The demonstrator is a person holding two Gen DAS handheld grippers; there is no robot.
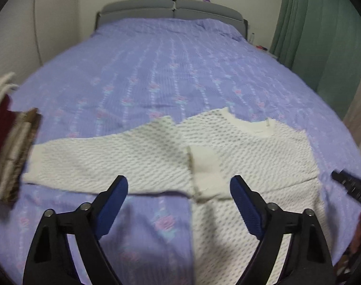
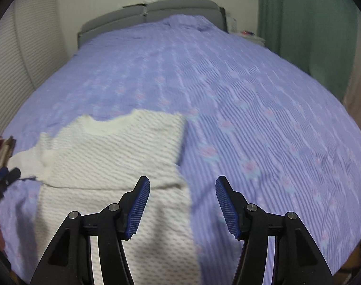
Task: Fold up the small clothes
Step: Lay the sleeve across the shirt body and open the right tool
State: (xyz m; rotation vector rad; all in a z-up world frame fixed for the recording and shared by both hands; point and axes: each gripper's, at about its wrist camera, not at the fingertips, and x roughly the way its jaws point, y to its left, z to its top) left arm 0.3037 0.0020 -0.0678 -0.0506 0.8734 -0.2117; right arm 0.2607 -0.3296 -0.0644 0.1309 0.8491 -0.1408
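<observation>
Two grippers are what we hold over the near end of the bed, one in each hand. Nearest us in the left wrist view, our left gripper (image 1: pixel 179 191) has its blue pads (image 1: pixel 114 204) spread wide with nothing between them; below the gap we see the folded cuff and the lower edge of a sleeve. In the right wrist view, our right gripper (image 2: pixel 182 192) also stands apart, about half spread, and holds nothing; its left pad hangs over the garment's right edge, its right pad over bare bedspread.

Just beyond the fingers lies the white knit sweater (image 1: pixel 239 156), flat on the lavender floral bedspread (image 1: pixel 156 71). Its ribbed collar (image 1: pixel 256 127) points away from us. One sleeve is folded across the chest, its plain cuff (image 1: pixel 206 166) resting near the middle of the body. The other sleeve stretches out flat to the left in the left wrist view, its end just beside a stack of folded clothes (image 1: pixel 12 152) in dark red, cream and brown at the picture's left edge. The dark tip of our right gripper shows at the right edge of that view.

Farther off we see the bedspread running up to a grey padded headboard (image 1: pixel 171 11), a pale wall behind it, and a green curtain (image 1: pixel 322 35) on the right.
</observation>
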